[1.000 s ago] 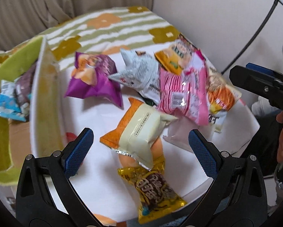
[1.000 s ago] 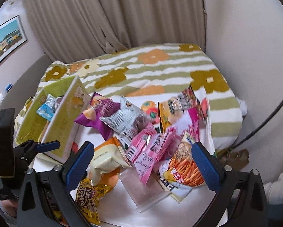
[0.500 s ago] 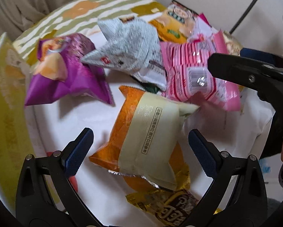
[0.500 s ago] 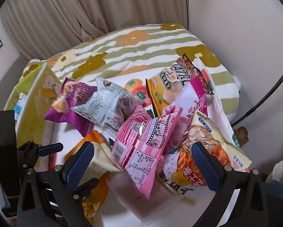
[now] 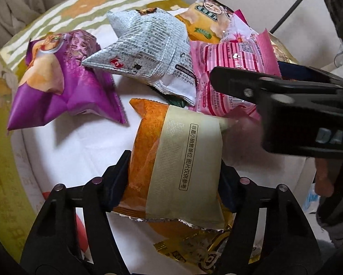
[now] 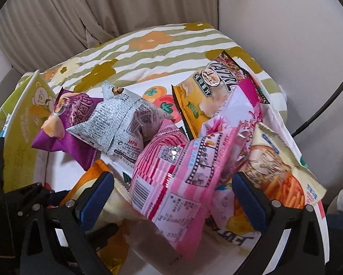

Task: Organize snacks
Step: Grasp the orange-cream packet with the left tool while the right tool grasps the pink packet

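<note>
left gripper jaws clamped on orange snack pack; right gripper jaws spread wide around pink packet

An orange packet banded in cream sits beside a purple bag, a grey printed bag, and a pink striped packet; the bedcover is olive-and-white striped with orange flowers.

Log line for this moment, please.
left claw: shut on orange-and-cream packet | right claw: open, straddling pink striped packet | pile: purple bag, silver bag
</note>
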`<state>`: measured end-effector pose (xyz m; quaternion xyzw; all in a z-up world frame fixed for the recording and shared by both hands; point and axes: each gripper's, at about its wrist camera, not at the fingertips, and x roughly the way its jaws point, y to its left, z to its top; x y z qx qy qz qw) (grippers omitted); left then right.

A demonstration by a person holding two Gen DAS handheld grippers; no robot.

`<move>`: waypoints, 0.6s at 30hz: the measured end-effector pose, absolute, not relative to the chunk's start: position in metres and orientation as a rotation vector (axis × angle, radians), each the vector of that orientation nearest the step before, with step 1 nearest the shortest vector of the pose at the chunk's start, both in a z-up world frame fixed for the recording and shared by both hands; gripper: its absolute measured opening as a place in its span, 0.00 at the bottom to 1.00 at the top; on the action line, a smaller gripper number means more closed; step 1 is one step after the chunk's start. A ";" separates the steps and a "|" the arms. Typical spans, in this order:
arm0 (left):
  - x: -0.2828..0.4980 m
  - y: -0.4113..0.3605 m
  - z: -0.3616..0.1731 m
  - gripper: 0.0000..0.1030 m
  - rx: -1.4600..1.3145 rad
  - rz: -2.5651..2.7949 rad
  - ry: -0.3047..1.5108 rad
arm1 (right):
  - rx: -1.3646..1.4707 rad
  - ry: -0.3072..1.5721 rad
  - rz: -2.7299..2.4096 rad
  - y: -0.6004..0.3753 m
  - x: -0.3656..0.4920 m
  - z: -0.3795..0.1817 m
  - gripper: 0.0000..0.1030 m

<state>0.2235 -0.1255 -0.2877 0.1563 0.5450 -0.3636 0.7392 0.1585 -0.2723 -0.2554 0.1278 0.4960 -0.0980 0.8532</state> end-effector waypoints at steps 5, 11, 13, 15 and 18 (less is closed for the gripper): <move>0.225 -0.123 -0.288 0.61 0.329 -0.797 1.200 | 0.281 1.044 -0.228 -0.273 0.165 -0.263 0.97; 0.219 -0.117 -0.284 0.61 0.320 -0.788 1.192 | 0.288 1.043 -0.233 -0.274 0.168 -0.266 0.86; 0.216 -0.116 -0.282 0.61 0.317 -0.784 1.188 | 0.286 1.051 -0.227 -0.274 0.170 -0.268 0.79; 0.215 -0.115 -0.280 0.61 0.317 -0.780 1.184 | 0.291 1.057 -0.226 -0.275 0.169 -0.269 0.71; 0.213 -0.115 -0.275 0.61 0.311 -0.771 1.175 | 0.292 1.049 -0.218 -0.277 0.165 -0.267 0.64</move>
